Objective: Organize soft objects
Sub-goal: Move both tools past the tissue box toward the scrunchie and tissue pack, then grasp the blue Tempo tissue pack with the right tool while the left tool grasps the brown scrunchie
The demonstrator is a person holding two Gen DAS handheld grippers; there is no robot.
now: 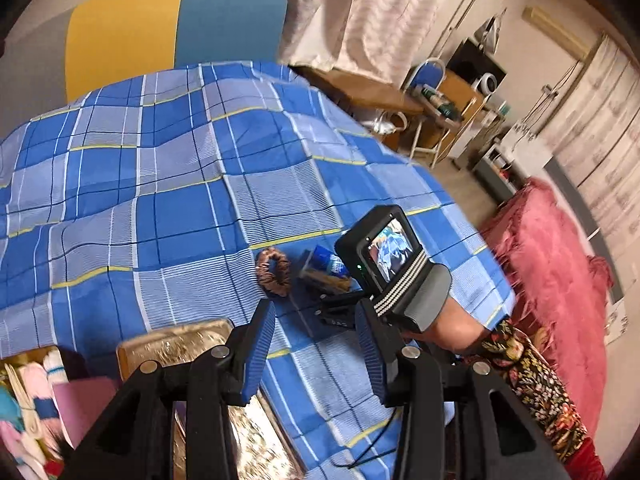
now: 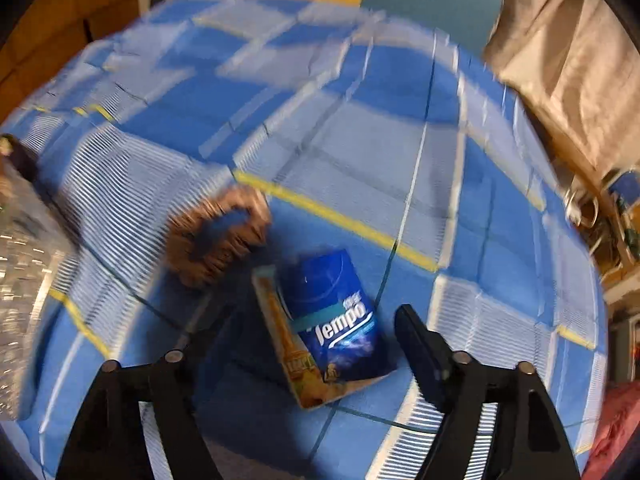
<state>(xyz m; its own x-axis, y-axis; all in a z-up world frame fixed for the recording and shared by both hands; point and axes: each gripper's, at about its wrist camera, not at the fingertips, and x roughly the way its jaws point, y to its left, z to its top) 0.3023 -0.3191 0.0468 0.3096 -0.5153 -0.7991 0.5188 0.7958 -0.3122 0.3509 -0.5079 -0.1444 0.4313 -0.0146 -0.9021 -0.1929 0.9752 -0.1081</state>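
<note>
A brown scrunchie (image 1: 274,272) (image 2: 216,236) lies on the blue checked cloth (image 1: 160,184) (image 2: 400,152). Just right of it is a blue Tempo tissue pack (image 1: 328,264) (image 2: 336,320), resting on a flat yellow packet (image 2: 288,352). My right gripper (image 2: 316,312) points down over the pack. Its jaws are open with the pack between them, and the right finger (image 2: 420,344) stands clear of it. The other finger is blurred. In the left wrist view its camera unit (image 1: 392,252) hides part of the pack. My left gripper (image 1: 314,316) is open and empty, nearer than the scrunchie.
A shiny gold tray (image 1: 180,344) (image 2: 24,264) sits left of the scrunchie. Socks and other soft items (image 1: 32,400) are piled at the lower left. A floral sleeve (image 1: 532,380) holds the right gripper. A red blanket (image 1: 552,272) lies beyond the cloth's right edge.
</note>
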